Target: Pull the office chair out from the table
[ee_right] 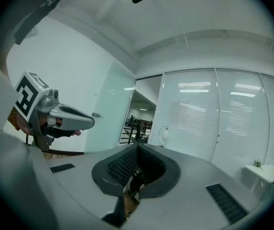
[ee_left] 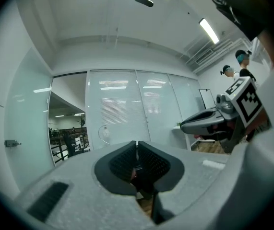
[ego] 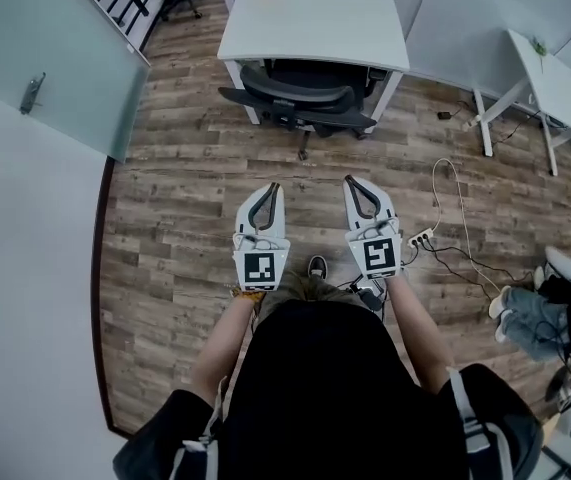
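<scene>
From the head view I see the office chair (ego: 300, 93) tucked under the white table (ego: 365, 28), well apart from my left gripper (ego: 273, 186) and right gripper (ego: 350, 180), both over the wood floor (ego: 185, 218). In the left gripper view the jaws meet with nothing between them. The right gripper view shows the same: jaws pressed together, empty.
</scene>
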`<state>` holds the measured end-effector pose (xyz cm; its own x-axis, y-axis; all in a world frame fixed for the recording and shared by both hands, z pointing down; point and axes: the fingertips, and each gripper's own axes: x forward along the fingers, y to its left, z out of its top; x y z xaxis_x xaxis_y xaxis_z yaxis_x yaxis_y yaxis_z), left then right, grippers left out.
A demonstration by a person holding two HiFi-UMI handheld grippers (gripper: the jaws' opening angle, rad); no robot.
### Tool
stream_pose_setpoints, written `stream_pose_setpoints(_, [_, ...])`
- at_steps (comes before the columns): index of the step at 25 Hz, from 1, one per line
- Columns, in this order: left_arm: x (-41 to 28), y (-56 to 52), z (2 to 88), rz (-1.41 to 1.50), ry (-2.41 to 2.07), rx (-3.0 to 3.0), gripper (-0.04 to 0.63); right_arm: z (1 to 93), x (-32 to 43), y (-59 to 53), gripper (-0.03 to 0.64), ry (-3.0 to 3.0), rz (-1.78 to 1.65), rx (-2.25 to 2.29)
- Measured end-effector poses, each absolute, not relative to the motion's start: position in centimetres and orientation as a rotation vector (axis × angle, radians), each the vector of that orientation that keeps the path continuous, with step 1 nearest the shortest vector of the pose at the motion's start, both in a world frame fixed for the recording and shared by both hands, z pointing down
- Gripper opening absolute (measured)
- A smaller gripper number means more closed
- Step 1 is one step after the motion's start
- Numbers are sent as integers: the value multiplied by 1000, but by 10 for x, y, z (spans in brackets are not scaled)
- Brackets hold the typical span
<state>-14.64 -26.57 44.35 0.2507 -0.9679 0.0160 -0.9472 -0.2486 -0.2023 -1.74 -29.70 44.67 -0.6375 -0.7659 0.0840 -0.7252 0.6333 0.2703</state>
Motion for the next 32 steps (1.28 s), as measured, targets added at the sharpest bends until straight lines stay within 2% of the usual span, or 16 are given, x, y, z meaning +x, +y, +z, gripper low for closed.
stream_pose_setpoints(19, [-220, -414, 510, -474, 1610, -2396, 29, 491, -37, -421, 6, -2451, -374, 1172])
stream_pose_setpoints(30, [-266, -500, 573, -966, 1130, -2250, 31, 572, -68, -480, 9, -2197, -516, 833])
stream_pose_setpoints(31, [-268, -507, 583, -1015, 1067, -2233, 34, 582, -70, -483, 19, -2167, -524, 787])
stream_pose_setpoints(32, [-270, -512, 594, -1062, 1004, -2218, 40, 592, -71, -486, 62, -2137, -527, 748])
